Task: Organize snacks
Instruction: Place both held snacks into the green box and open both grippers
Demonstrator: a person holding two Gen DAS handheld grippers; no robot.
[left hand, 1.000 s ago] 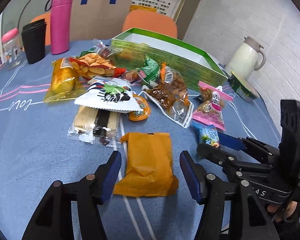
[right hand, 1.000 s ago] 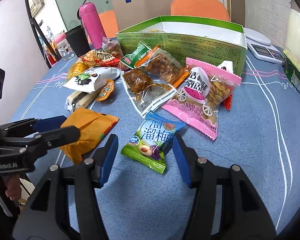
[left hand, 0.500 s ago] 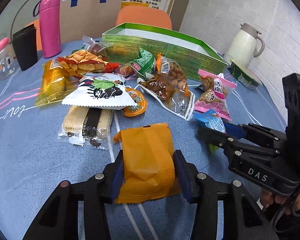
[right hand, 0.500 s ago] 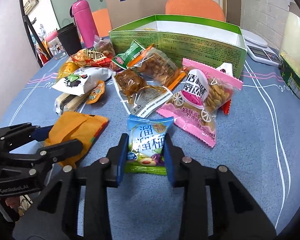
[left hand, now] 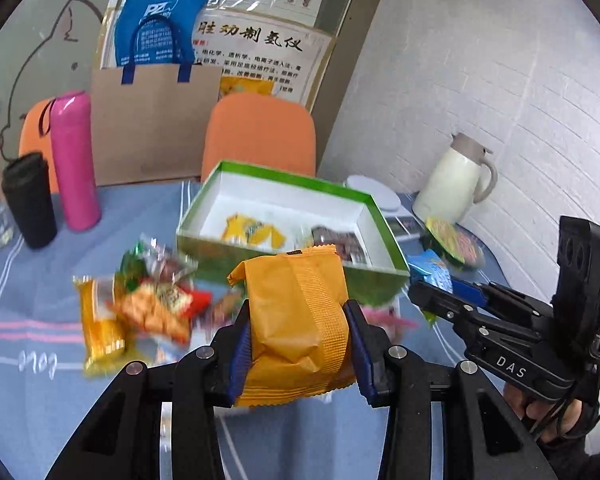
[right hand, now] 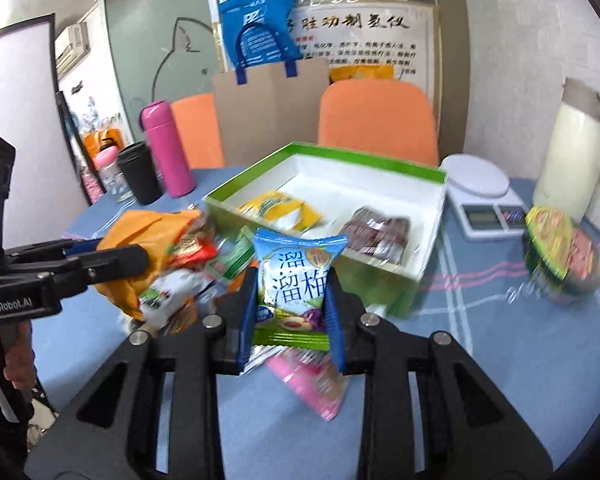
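A person is holding two grippers above a blue table (right hand: 520, 360), just in front of an open green box (right hand: 428, 272). The left gripper (left hand: 298, 348) is clamping an orange snack packet (left hand: 300, 320), lifted clear of the table on the near side of the box. The right gripper (right hand: 290, 308) is pinching a blue and green plum candy packet (right hand: 294, 276), also raised in front of the box. Inside the box are lying a yellow packet (right hand: 280, 210) and a dark brown packet (right hand: 380, 232). More snacks (left hand: 140, 304) are sitting in a loose pile left of the box. A pink flask (left hand: 76, 160) is standing farther left of the box.
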